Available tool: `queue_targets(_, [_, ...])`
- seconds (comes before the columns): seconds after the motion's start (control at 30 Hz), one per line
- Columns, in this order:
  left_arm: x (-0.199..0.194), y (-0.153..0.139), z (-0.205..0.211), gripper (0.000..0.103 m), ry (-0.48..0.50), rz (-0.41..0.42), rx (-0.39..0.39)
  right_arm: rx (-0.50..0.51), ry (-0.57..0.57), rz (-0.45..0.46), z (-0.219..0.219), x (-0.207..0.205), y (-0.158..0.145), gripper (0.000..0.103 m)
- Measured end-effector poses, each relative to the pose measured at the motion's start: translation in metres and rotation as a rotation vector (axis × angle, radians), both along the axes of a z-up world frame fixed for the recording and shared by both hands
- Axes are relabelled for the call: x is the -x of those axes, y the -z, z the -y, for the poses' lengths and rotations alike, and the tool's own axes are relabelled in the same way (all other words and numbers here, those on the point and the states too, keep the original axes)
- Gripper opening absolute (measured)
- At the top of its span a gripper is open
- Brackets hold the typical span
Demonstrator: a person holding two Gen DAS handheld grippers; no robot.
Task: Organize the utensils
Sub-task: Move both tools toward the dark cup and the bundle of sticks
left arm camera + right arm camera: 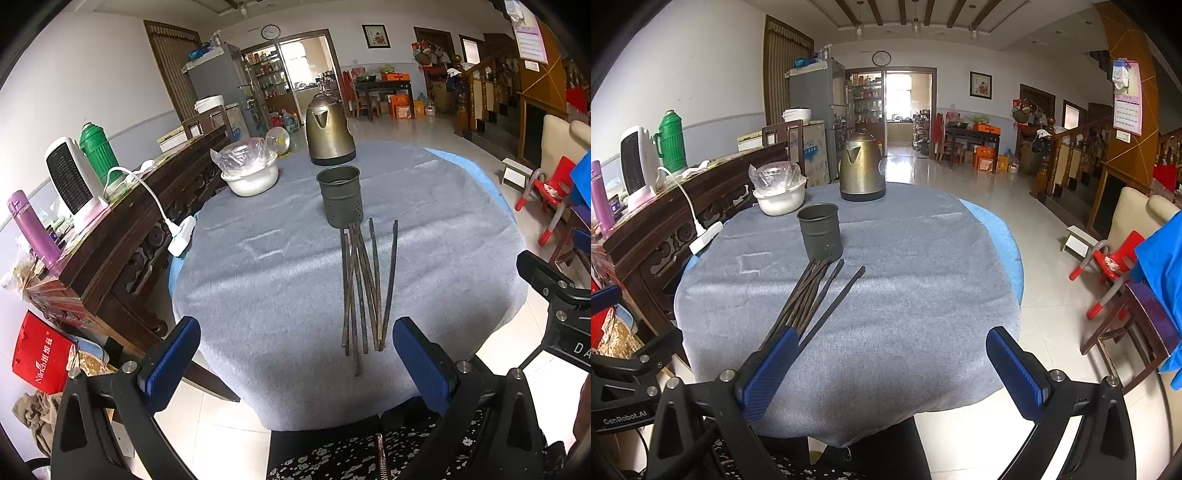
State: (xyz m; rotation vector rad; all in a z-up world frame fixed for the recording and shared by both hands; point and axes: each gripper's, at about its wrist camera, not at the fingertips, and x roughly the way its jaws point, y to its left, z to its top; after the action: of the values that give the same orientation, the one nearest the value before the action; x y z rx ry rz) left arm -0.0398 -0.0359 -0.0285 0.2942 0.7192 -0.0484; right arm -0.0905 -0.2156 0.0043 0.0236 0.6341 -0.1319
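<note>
Several dark chopsticks (364, 288) lie in a loose bundle on the grey tablecloth (277, 266), their far ends against a grey metal holder cup (340, 195) that stands upright. My left gripper (295, 354) is open and empty, held near the table's front edge, with the chopsticks' near ends just beyond its right finger. In the right wrist view the chopsticks (812, 295) and the cup (819, 232) lie to the left. My right gripper (888, 363) is open and empty, its left finger overlapping the chopsticks' near ends in view.
A brass-coloured kettle (328, 129) stands at the table's far side. A white bowl with a plastic bag (249, 170) sits at the far left. A dark wooden sideboard (122, 236) with a heater, flasks and a power strip runs along the left. Red chairs (1115, 266) stand right.
</note>
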Motion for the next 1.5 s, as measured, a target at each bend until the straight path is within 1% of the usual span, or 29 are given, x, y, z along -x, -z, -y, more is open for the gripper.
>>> queue_targets(0.27, [-0.001, 0.001, -0.002, 0.103, -0.005, -0.004, 0.002, 0.006, -0.002, -0.007, -0.003, -0.002, 0.002, 0.103])
queue_targets(0.4, [-0.002, 0.001, -0.004, 0.103, -0.008, -0.008, 0.006, -0.009, -0.002, -0.007, -0.003, -0.003, 0.002, 0.103])
queue_targets(0.97, [-0.005, 0.005, -0.011, 0.103, -0.019, -0.019, 0.026, -0.031, -0.01, -0.065, -0.008, -0.008, 0.005, 0.103])
queue_targets(1.0, [-0.005, 0.005, -0.012, 0.103, -0.02, -0.02, 0.027, -0.026, -0.011, -0.056, -0.009, -0.008, 0.005, 0.103])
queue_targets(1.17, [-0.006, 0.007, -0.015, 0.103, -0.023, -0.025, 0.034, -0.018, -0.014, -0.069, -0.012, -0.011, 0.005, 0.103])
queue_targets(1.23, [-0.007, 0.008, -0.016, 0.103, -0.024, -0.028, 0.037, -0.022, -0.014, -0.047, -0.011, -0.011, 0.006, 0.103])
queue_targets(1.3, [-0.007, 0.009, -0.017, 0.103, -0.026, -0.033, 0.039, -0.027, -0.016, -0.047, -0.012, -0.012, 0.007, 0.103])
queue_targets(1.47, [-0.012, 0.011, -0.019, 0.103, -0.036, -0.033, 0.046, -0.012, -0.025, -0.054, -0.017, -0.021, 0.008, 0.103])
queue_targets(1.5, [-0.013, 0.011, -0.02, 0.103, -0.039, -0.034, 0.05, -0.008, -0.028, -0.067, -0.017, -0.024, 0.007, 0.103])
